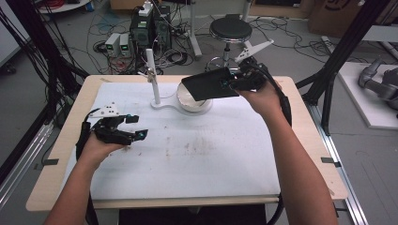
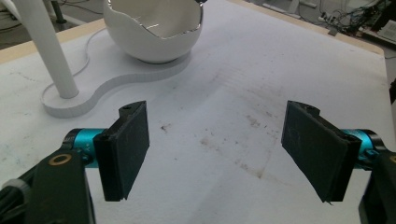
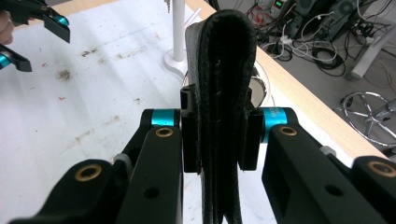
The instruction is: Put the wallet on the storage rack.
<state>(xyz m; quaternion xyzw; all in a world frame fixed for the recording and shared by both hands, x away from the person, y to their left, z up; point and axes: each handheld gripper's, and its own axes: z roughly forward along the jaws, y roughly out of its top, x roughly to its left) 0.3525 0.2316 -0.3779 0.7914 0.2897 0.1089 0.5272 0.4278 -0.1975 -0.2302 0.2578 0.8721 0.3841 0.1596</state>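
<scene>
Right hand-held gripper (image 3: 219, 140) clamped on black folded wallet (image 3: 224, 70), edge-on up close.
High view: wallet (image 1: 210, 84) flat above white bowl (image 1: 190, 101), far tabletop (image 1: 187, 164); left hand-held gripper (image 1: 133, 126) jaws apart, empty, near left.

overhead forward-down, two close tong-mounted views

I counted one folded black leather wallet (image 1: 205, 84), one white egg-shaped bowl (image 2: 154, 29), one white post stand (image 1: 153, 77), two black grippers.
</scene>
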